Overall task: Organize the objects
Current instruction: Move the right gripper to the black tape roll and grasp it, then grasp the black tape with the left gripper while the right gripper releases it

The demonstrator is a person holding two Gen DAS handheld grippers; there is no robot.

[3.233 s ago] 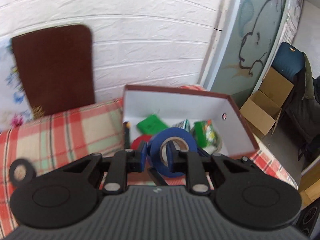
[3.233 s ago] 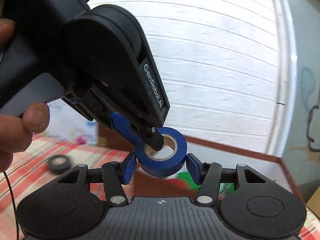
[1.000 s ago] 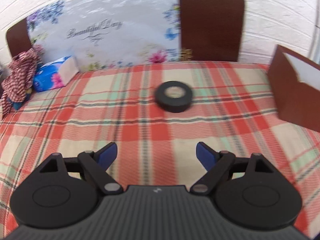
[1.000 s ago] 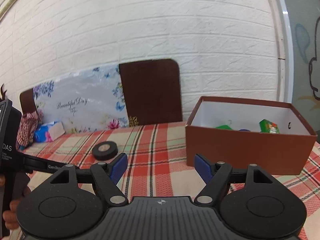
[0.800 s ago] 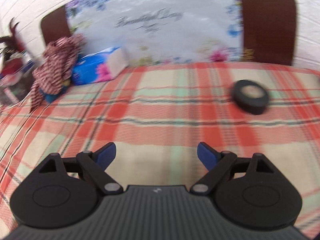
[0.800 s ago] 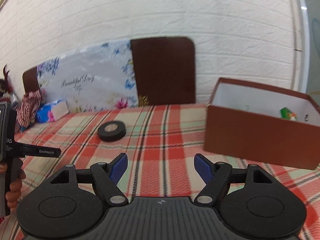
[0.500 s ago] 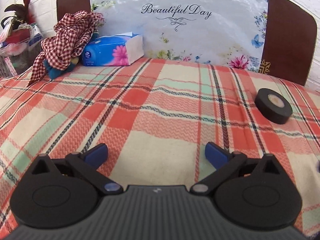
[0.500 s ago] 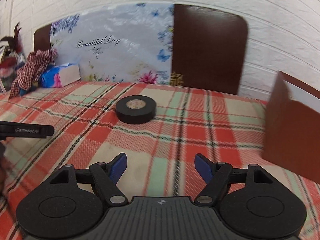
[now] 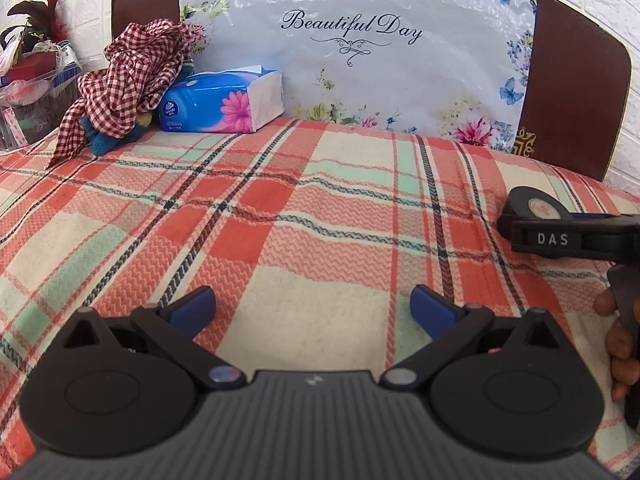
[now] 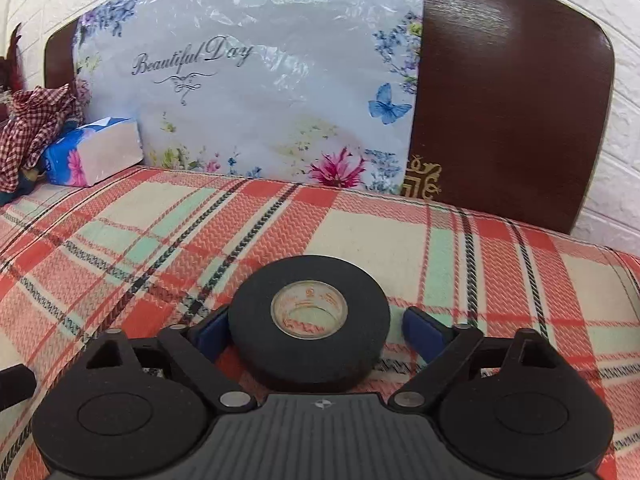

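A black tape roll [image 10: 310, 324] lies flat on the plaid blanket [image 10: 120, 248]. My right gripper [image 10: 310, 330] is open, its blue fingers on either side of the roll, a gap showing at the right. In the left wrist view the roll [image 9: 534, 206] sits at the right edge, partly hidden by the right gripper's black body. My left gripper [image 9: 312, 306] is open and empty, low over the blanket [image 9: 280, 220].
A floral "Beautiful Day" bag [image 9: 356, 52] leans on a brown headboard [image 9: 576, 92] at the back. A blue tissue pack [image 9: 220, 102] and a red checked cloth [image 9: 128, 76] lie at the back left. A white brick wall [image 10: 616, 120] is behind.
My right gripper has moved forward and down until the black tape roll sits between its open fingers. My left gripper has turned left, away from the brown box, and stays open.
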